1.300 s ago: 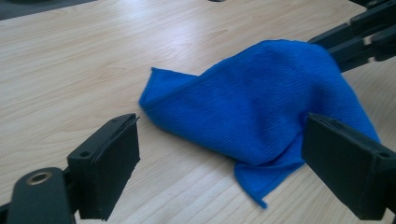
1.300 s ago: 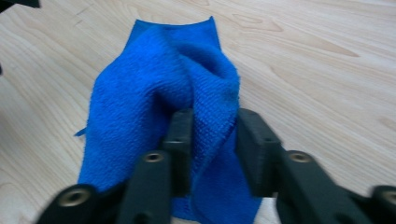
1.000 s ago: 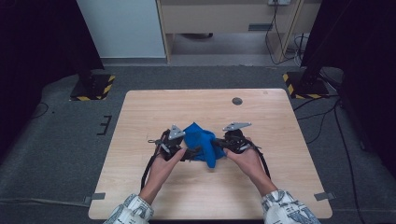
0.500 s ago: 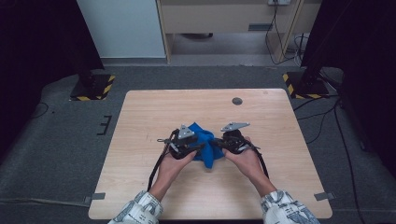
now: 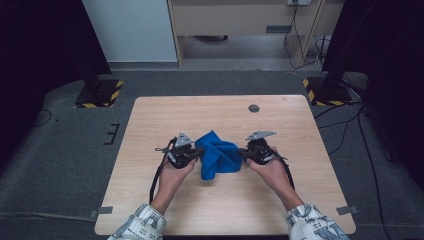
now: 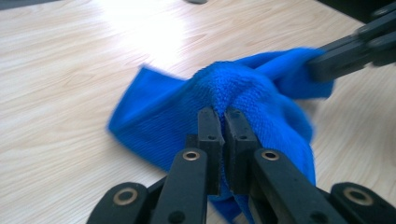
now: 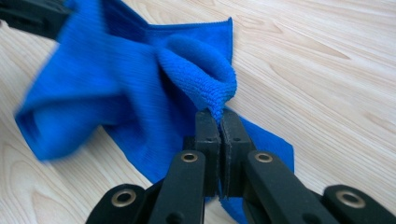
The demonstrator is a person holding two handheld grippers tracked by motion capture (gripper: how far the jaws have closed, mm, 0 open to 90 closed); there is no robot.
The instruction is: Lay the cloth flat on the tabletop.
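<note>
1. A blue cloth (image 5: 218, 159) is held bunched between the two grippers, about midway between the left and right edges of the table (image 5: 150, 120) and somewhat nearer its near edge than its far one.
2. The left gripper (image 5: 191, 158) is closed on the cloth's left side; in the left gripper view (image 6: 223, 135) a raised fold of the cloth (image 6: 233, 102) is seen pinched between the jaws, which stand almost together.
3. The right gripper (image 5: 244, 153) is closed on the cloth's right side; in the right gripper view (image 7: 220, 135) a puckered fold (image 7: 205, 70) is seen clamped between jaws that nearly meet.
4. Compared with a second ago, the left jaws have just been closing, and the cloth is now caught between them; the left gripper was then set wider beside the cloth's left side.
5. The right gripper's grip is unchanged from the earlier frames, and the cloth is now drawn more level between the two grippers.
6. From the high view the cloth's place on the table and both hands are given; the pinched folds are made out in the gripper views alone.
7. In the left gripper view the right gripper's jaws (image 6: 345, 51) are seen at the cloth's far end, and bare wood (image 7: 327, 56) lies beside the cloth in the right gripper view
</note>
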